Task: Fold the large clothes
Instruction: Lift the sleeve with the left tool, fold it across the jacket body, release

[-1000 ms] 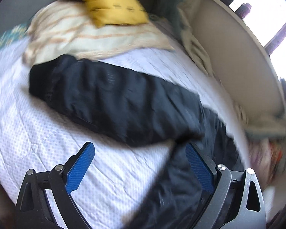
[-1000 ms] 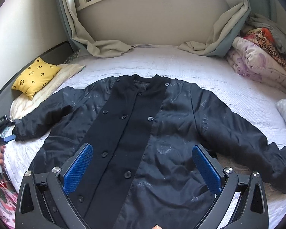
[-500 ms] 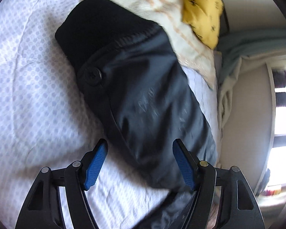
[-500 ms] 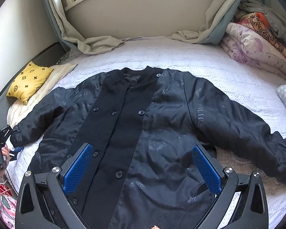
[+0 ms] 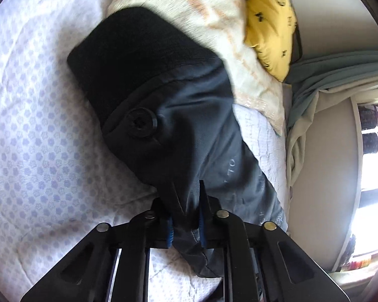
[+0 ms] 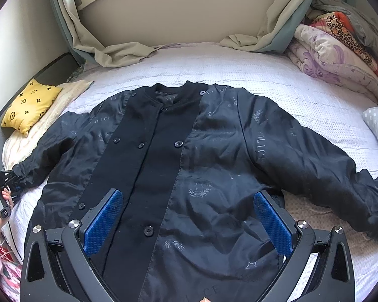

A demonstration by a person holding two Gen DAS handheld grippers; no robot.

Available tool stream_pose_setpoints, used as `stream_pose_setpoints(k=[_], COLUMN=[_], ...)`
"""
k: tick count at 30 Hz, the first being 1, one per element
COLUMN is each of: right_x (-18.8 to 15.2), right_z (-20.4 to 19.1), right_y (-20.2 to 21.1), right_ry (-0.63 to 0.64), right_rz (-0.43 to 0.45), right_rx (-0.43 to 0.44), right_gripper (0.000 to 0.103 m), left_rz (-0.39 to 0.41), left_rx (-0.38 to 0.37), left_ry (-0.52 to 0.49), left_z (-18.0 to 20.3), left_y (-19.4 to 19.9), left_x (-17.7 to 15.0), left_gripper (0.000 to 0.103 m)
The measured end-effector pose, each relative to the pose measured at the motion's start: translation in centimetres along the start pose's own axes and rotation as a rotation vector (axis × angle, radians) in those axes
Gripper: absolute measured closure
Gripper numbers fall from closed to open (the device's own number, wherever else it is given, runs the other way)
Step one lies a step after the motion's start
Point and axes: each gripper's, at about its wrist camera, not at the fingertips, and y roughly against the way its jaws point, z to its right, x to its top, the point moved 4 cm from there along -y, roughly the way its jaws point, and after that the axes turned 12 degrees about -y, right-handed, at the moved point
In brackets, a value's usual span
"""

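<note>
A large black jacket lies spread open, front up, on the white bedcover, both sleeves out to the sides. My left gripper is shut on the jacket's left sleeve just behind its knit cuff and button. It also shows in the right wrist view at the sleeve end, held by a hand. My right gripper is open and empty, hovering above the jacket's lower front.
A yellow cushion on a cream blanket lies by the left sleeve. Folded quilts are stacked at the right. Curtains drape onto the bed's far edge under the window.
My left gripper moved onto the sleeve near the cuff and closed on it. The right gripper dipped slightly, still open over the jacket.
</note>
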Motion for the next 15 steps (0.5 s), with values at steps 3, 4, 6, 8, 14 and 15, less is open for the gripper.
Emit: stream_pose_setpoints(k=[3,4,6,8,14,15], right_x=[0.1,0.2,0.3,0.4,0.9,1.0], right_z=[0.1,0.2,0.2,0.3,0.7,0.8], right_y=[0.0,0.0,0.0,0.0,0.4,0.5], right_ry=[-0.004,-0.006,-0.008,-0.011,-0.024,-0.024], right_rz=[0.004,0.007,0.011,0.015,0.031,0.035], right_rx=[-0.008,-0.011,-0.015,-0.019,-0.024,-0.026], right_gripper=[0.0,0.0,0.0,0.0,0.0,0.0], left_rz=[0.039,0.054,0.085,0.123,0.23,0.246], left_rx=[-0.002,-0.003,-0.005,0.005,0.033,0.037], left_ry=[-0.054,-0.076,-0.13,-0.207,-0.46,-0.509], left_z=[1.2,1.9,3.2,5.2,11.3,12.5], left_y=[1.3,1.8,2.8,3.9,6.7,7.2], left_x=[-0.1,0.0,0.2,0.1,-1.8,-2.4], left_gripper=[0.088,0.088,0.089,0.089,0.089,0.089])
